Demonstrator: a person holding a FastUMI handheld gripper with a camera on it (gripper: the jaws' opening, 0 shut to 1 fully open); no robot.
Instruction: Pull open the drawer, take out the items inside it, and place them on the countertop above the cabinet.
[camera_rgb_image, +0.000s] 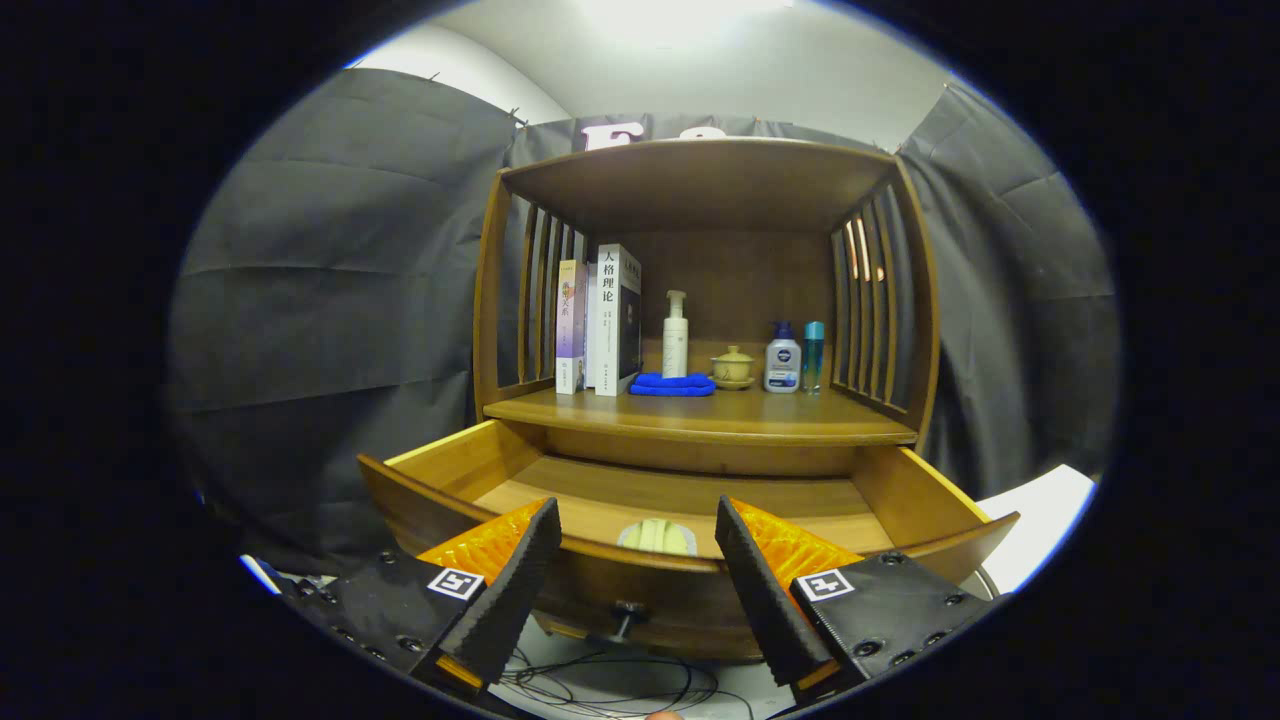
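Observation:
A wooden cabinet stands ahead with its drawer (470, 462) pulled out toward me. Inside the drawer, close behind its front wall, lies a pale greenish-white item (657, 537), partly hidden by that wall. The drawer's small dark knob (628, 609) sticks out low on the front. My gripper (640, 560) is open, with its fingers spread on either side of the knob and the pale item, in front of the drawer front and holding nothing. The countertop (700, 412) above the drawer is a wooden shelf.
On the countertop stand two books (600, 320) at the left, a folded blue cloth (672, 384), a white pump bottle (676, 335), a small lidded cup (733, 367), a white bottle (782, 360) and a teal bottle (813, 355). Slatted side walls enclose it. Cables (610, 685) lie on the floor below.

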